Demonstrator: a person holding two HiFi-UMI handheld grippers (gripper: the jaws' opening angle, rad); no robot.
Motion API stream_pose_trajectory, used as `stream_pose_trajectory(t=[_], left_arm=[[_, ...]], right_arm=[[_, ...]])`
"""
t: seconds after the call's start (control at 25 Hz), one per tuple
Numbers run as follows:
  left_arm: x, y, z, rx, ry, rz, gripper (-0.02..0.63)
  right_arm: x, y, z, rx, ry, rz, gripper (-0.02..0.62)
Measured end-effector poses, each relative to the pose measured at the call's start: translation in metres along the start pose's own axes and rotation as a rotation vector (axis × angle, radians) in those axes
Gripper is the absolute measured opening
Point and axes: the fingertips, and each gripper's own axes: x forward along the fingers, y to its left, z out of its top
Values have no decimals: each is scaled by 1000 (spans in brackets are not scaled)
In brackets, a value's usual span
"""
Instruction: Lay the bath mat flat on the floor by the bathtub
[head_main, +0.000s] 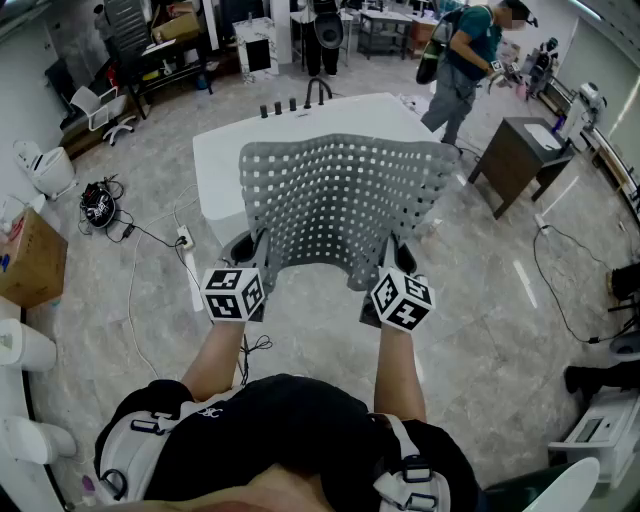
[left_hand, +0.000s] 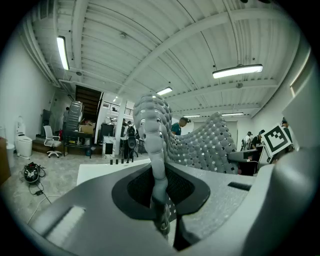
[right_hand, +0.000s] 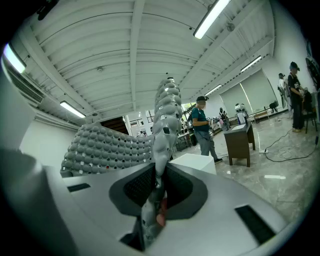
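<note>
grey bath mat (head_main: 340, 200) with rows of square holes, held up in the air, clear of the marble floor (head_main: 480, 330) and in front of the white bathtub (head_main: 215, 160); near edge low, far edge raised and curling over, sheet sagging between the two near corners. left hand-held gripper (head_main: 250, 248) clenched on the near left corner of the mat, right hand-held gripper (head_main: 393, 258) clenched on the near right corner. left gripper view and right gripper view: mat edge upright between the pressed jaws, the rest spreading off to one side. black tap (head_main: 318, 90) at the tub's far rim. background: person in a teal top (head_main: 465, 55) beside a dark desk (head_main: 515, 150); cardboard box (head_main: 30, 255) at far left; black cable (head_main: 150, 235) across the floor.
</note>
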Motion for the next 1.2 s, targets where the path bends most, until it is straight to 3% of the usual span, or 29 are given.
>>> stream_pose_trajectory(t=[0.52, 0.8, 1.2], left_arm=[[-28, 0, 3, -17, -18, 15, 44], [-38, 20, -1, -37, -30, 23, 43], [-24, 24, -12, -15, 3, -45, 41]], right_arm=[[-25, 18, -5, -17, 3, 32, 57], [-21, 35, -15, -39, 17, 6, 57], [-21, 36, -25, -26, -4, -52, 57]])
